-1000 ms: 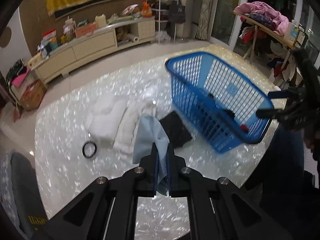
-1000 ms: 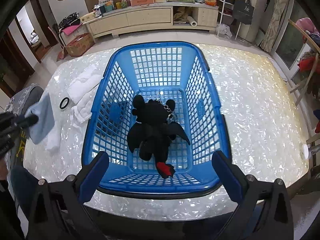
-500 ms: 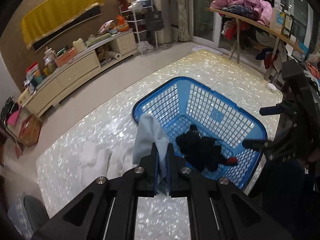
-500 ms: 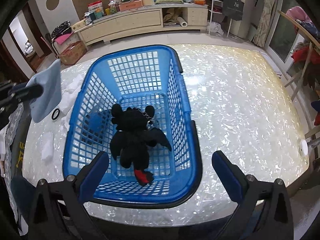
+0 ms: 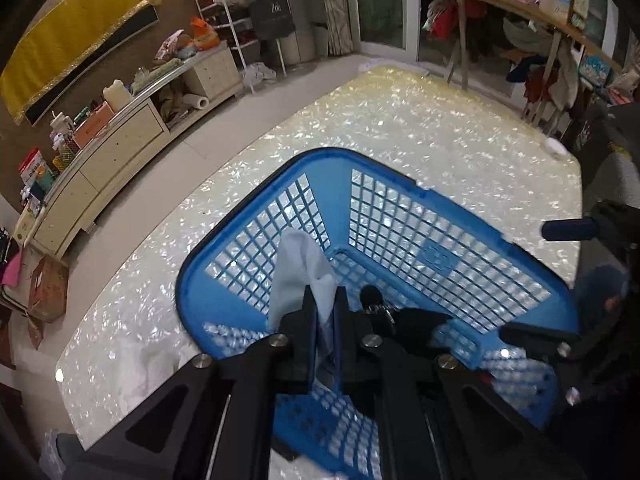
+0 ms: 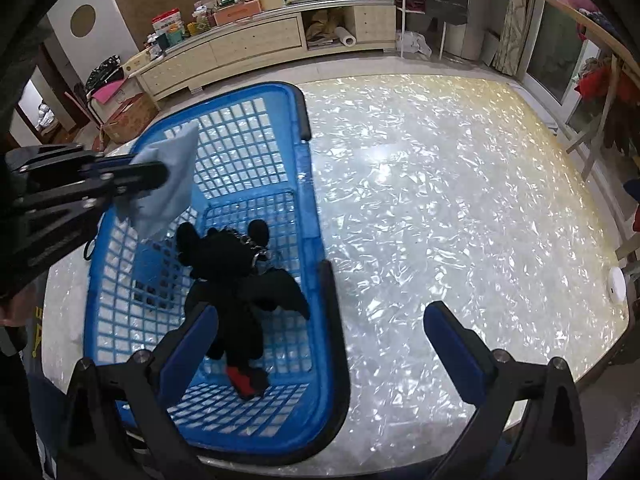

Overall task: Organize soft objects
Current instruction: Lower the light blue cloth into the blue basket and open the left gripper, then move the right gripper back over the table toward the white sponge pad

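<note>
My left gripper is shut on a pale blue cloth and holds it above the inside of the blue plastic basket. From the right wrist view the same cloth hangs over the basket's left side, pinched by the left gripper. A black plush toy with a red tail tip lies on the basket floor. My right gripper stands open over the basket's right rim, with nothing between its blue-padded fingers.
The basket sits on a glossy pearl-patterned table. White towels lie on the table left of the basket. A small white round object rests near the table's right edge. A long cluttered sideboard stands beyond the table.
My left gripper has carried the blue cloth from over the towels rightward to above the basket. The right gripper shifted right, so the basket now lies toward its left.
</note>
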A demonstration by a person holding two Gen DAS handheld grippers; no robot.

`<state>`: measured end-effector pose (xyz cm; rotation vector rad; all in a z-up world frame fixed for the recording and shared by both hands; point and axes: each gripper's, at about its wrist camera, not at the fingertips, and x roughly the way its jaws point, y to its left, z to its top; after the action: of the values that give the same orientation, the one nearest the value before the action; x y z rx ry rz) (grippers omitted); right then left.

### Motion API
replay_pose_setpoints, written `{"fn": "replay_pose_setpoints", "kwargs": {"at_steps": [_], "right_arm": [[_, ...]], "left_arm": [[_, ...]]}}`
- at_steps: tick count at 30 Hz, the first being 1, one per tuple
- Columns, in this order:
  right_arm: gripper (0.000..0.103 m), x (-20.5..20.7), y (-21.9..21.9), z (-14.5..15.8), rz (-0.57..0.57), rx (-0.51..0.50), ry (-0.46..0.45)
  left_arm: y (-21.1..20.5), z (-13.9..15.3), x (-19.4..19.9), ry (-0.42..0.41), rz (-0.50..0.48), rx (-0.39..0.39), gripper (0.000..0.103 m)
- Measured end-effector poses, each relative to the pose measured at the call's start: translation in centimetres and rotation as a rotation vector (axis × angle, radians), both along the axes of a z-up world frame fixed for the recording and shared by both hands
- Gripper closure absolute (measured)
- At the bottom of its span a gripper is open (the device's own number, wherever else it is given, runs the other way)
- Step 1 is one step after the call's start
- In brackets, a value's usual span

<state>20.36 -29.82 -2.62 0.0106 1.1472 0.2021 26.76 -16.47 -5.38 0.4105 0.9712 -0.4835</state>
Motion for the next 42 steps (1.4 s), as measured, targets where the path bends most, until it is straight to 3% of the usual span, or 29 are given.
{"fn": "replay_pose_setpoints", "kwargs": {"at_steps": [6, 11, 13, 15, 18, 28, 30, 34, 38, 42], "right_arm": [[0.0, 0.8, -0.2, -1.4, -0.001, 0.003, 0.032], [0.0, 1.3, -0.1, -1.9, -0.001, 0.0, 0.044], [0.0, 1.4, 0.0, -1.9, 0.0, 0.006, 0.048], [0.0, 1.5, 0.1, -1.9, 0.001, 0.009, 0.05], [0.0, 1.7, 0.5, -1.7, 0.003, 0.012, 0.053], [0.0, -0.6, 0.1, 0.8, -0.014, 0.02, 0.013], [0.0, -1.4, 0.1, 1.5, -0.013, 0.021, 0.0], [0.0, -3.0, 0.7, 3.1, -0.007, 0.023, -0.029], [0.0, -4.6, 1.9, 4.7, 0.008, 0.028, -0.056], [0.0, -5.8, 3.9, 6.2, 0.048, 0.035, -0.086]], "left_arm": [[-1.4, -3.5, 2.9, 0.047, 0.005, 0.042, 0.097], [-1.8, -4.4, 3.8, 0.091, -0.014, 0.024, 0.096], [-2.0, -4.4, 3.7, 0.065, -0.018, 0.053, 0.08], [-2.1, -4.5, 3.6, 0.075, -0.016, 0.057, 0.052], [-1.7, -3.9, 3.3, 0.061, -0.015, 0.046, 0.034], [-0.5, -0.5, 0.2, 0.018, 0.011, 0.014, 0.032], [0.0, 0.5, -0.9, -0.004, 0.024, 0.013, 0.015], [1.2, 2.6, -3.7, -0.051, 0.041, 0.023, 0.014], [3.4, 4.5, -6.3, -0.058, 0.084, -0.012, 0.0], [6.2, 5.6, -8.9, -0.071, 0.141, -0.014, 0.0]]}}
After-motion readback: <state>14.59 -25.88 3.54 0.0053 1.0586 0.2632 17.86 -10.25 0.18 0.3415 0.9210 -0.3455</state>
